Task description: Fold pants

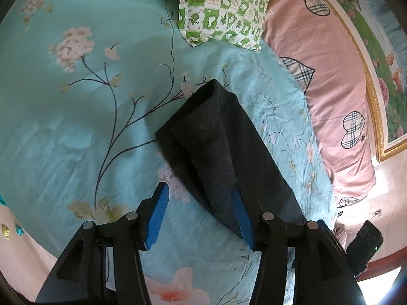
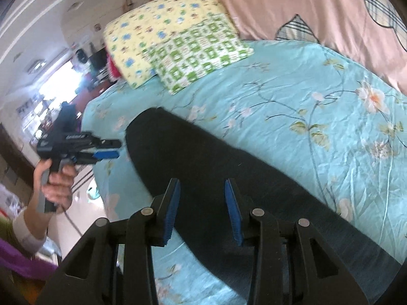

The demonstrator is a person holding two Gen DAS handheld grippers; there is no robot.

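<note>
Dark grey pants lie folded lengthwise on a turquoise floral bedsheet. In the left wrist view my left gripper is open, its blue pads apart, hovering over the near end of the pants; the right pad overlaps the cloth edge. In the right wrist view the pants stretch as a long dark strip. My right gripper is open just above the strip, holding nothing. The left gripper also shows there, held in a hand off the bed's left side.
A green-checked pillow and a yellow patterned pillow lie at the head of the bed. A pink quilt with plaid hearts runs along the bed's far side. A framed floral picture hangs beyond it.
</note>
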